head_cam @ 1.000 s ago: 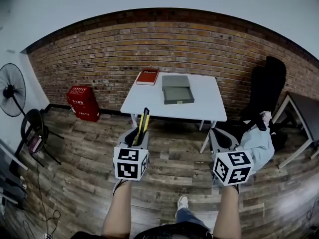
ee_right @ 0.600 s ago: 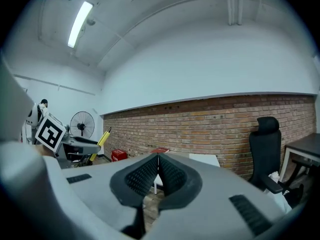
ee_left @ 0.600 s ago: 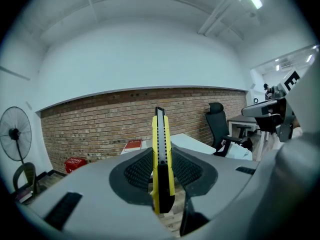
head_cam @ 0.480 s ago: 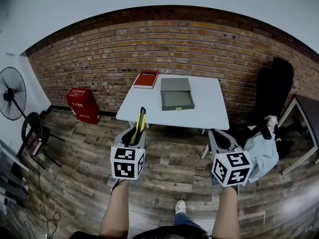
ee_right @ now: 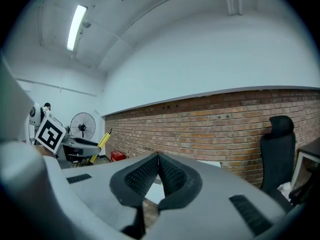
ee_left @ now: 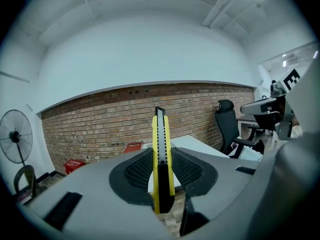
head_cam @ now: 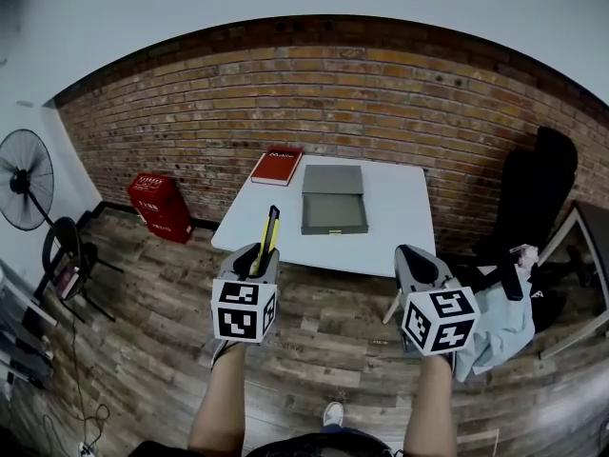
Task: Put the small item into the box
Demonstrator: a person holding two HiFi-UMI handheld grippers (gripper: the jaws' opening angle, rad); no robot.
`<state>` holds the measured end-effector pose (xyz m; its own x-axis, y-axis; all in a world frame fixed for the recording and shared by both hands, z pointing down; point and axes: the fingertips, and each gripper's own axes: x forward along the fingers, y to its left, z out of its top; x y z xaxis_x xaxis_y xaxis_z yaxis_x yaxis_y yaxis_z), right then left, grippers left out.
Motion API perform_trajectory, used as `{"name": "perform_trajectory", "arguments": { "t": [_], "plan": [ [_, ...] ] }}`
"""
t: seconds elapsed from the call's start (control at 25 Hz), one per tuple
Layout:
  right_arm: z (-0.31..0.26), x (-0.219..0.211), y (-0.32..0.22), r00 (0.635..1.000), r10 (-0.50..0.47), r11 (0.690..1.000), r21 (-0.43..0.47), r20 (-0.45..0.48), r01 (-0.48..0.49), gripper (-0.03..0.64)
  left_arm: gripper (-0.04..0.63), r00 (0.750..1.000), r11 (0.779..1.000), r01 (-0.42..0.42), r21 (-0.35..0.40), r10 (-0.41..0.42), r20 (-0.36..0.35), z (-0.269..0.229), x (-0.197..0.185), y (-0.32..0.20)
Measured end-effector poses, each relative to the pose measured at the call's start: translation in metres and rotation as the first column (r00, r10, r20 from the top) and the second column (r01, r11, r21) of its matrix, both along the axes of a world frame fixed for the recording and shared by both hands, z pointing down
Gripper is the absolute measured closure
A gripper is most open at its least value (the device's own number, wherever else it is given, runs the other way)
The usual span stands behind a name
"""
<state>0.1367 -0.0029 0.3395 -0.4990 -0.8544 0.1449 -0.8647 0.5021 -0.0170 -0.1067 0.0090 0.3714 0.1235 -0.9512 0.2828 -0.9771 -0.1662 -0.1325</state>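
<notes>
My left gripper [head_cam: 259, 252] is shut on a yellow and black utility knife [head_cam: 270, 235], which sticks up and forward from its jaws. In the left gripper view the knife [ee_left: 161, 160] stands upright between the two dark pads. My right gripper [head_cam: 411, 255] is shut with nothing between its pads [ee_right: 149, 173]. An open grey box [head_cam: 333, 212] with its lid [head_cam: 333, 179] behind it lies on a white table [head_cam: 400, 217] ahead of both grippers. Both grippers hover over the floor, short of the table's near edge.
A red book [head_cam: 277, 165] lies on the table's far left corner. A red crate [head_cam: 157, 206] stands by the brick wall on the left, with a fan [head_cam: 24, 177] and a black chair [head_cam: 65, 250] further left. A black office chair [head_cam: 533, 193] and pale cloth [head_cam: 500, 317] are at right.
The view has moved toward the table, which now looks larger and nearer. Both grippers keep their pose, the left one still holding the knife.
</notes>
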Motion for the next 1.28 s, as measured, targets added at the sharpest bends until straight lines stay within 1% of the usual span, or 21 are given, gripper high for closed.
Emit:
{"name": "perform_trajectory", "arguments": {
  "t": [0.24, 0.48, 1.04, 1.28],
  "plan": [
    [0.007, 0.006, -0.037, 1.0, -0.031, 0.999, -0.009, 0.008, 0.031, 0.597, 0.465, 1.0, 1.0, 0.027, -0.011, -0.027, 0.011, 0.006, 0.007, -0.031],
    [0.008, 0.01, -0.064, 0.998, -0.055, 0.998, -0.011, 0.002, 0.055, 0.597, 0.465, 0.999, 0.999, 0.05, -0.02, -0.05, -0.001, 0.01, 0.011, -0.053],
    [0.009, 0.02, -0.104, 0.999, -0.045, 0.999, -0.007, 0.003, 0.045, 0.597, 0.465, 0.999, 0.999, 0.047, -0.017, -0.047, 0.001, 0.014, 0.016, -0.093],
    [0.015, 0.007, -0.131, 0.999, -0.04, 0.999, -0.006, -0.011, 0.04, 0.597, 0.465, 0.999, 0.999, 0.039, -0.019, -0.039, -0.01, 0.024, 0.003, -0.122]
  ]
}}
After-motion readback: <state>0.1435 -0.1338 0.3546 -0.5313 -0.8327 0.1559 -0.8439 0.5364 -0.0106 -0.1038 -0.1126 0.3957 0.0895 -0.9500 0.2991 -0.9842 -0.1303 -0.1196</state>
